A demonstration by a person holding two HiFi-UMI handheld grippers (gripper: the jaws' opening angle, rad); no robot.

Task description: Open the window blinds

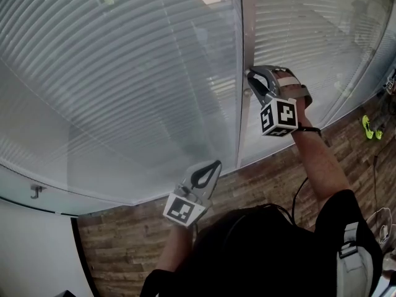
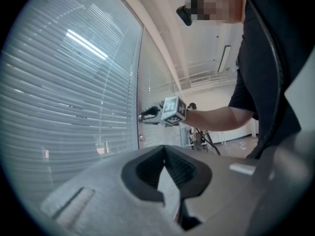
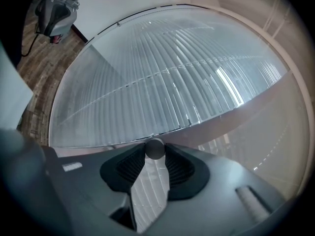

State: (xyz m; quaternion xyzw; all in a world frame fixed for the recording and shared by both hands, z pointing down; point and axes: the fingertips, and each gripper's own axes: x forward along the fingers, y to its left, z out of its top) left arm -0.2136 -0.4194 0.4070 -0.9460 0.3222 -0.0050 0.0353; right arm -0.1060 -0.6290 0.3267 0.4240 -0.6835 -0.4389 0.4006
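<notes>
Gripping the small round knob [image 3: 155, 149] on the upright frame [image 1: 243, 36] between the two glazed panels is judged to be the step in hand. In the right gripper view the knob is seen lodged between the tips of the right gripper [image 1: 251, 73], with both jaws laid against its sides. The grip appears to be closed on it, though how firmly the pads press cannot be read from this angle.

The window blinds [image 1: 124, 73] are sealed behind the glass and their slats lie nearly flat, so little is seen through them. The opening itself is judged not yet done.

A roll of the wrist about the knob's axis is called for next, with the clamp held tight enough that the smooth knob does not slip, and the slats should be watched for tilt.

The right arm is stretched forward to the frame, the gripper held roughly level and tipped a little downward. The left gripper [image 1: 216, 164] is kept low and close to the body, near the glass but not touching it. Its jaws are drawn together on nothing.
</notes>
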